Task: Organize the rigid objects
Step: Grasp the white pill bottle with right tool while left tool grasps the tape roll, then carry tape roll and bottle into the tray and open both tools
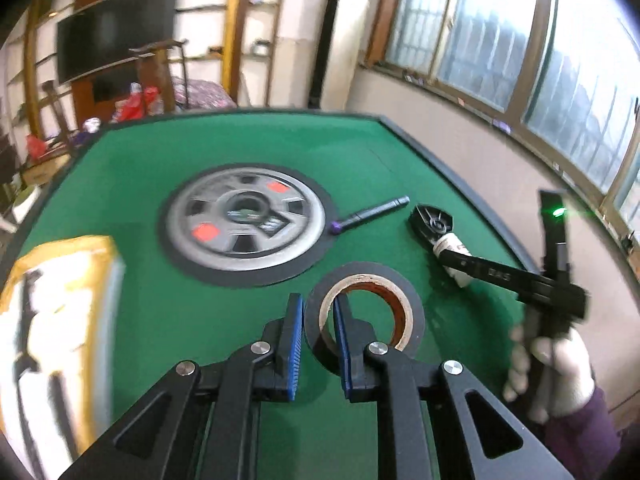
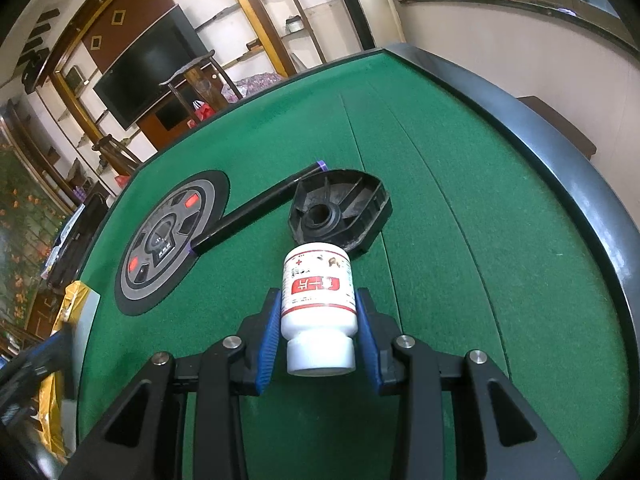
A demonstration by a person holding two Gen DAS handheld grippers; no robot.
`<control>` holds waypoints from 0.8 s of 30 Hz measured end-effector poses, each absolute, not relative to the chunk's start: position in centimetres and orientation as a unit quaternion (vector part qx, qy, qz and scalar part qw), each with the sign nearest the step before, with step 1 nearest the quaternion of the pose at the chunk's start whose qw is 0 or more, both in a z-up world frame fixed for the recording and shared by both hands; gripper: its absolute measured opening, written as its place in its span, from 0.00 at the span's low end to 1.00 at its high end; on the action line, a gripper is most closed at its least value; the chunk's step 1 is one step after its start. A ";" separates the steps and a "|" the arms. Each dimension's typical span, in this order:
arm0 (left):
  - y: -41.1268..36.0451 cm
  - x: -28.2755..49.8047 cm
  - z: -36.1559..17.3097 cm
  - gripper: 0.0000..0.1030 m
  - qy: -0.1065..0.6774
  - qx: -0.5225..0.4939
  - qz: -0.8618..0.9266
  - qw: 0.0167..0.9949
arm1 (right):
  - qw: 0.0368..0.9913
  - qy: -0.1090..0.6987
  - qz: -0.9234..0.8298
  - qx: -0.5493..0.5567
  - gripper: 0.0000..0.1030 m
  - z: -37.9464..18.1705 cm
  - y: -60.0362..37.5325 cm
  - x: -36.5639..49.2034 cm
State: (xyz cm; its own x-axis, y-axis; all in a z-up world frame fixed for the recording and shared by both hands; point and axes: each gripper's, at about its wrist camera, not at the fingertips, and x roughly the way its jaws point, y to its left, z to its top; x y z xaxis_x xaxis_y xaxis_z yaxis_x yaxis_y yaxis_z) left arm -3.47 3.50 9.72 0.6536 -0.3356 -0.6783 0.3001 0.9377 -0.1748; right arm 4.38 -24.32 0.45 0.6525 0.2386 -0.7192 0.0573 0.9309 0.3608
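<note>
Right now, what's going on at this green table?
A person is sorting small items on the green felt table with a handheld gripper in each hand. The left gripper is shut on the wall of a black tape roll with a tan core, one finger inside the ring. The right gripper is shut on a white plastic bottle with a red label. A black pen-like stick, a black ribbed plastic base and a grey wheel-patterned disc lie untouched beyond.
</note>
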 end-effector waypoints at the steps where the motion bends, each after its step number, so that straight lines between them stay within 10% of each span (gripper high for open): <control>1: 4.8 -4.3 10.3 0.14 0.369 -0.028 -0.167 0.914 | 0.892 0.412 0.052 0.182 0.34 0.4 -24.4 4.3; 24: 28.2 -11.0 4.1 0.15 0.386 -0.110 0.032 0.915 | 0.801 0.463 0.266 0.271 0.34 4.2 -7.1 -3.2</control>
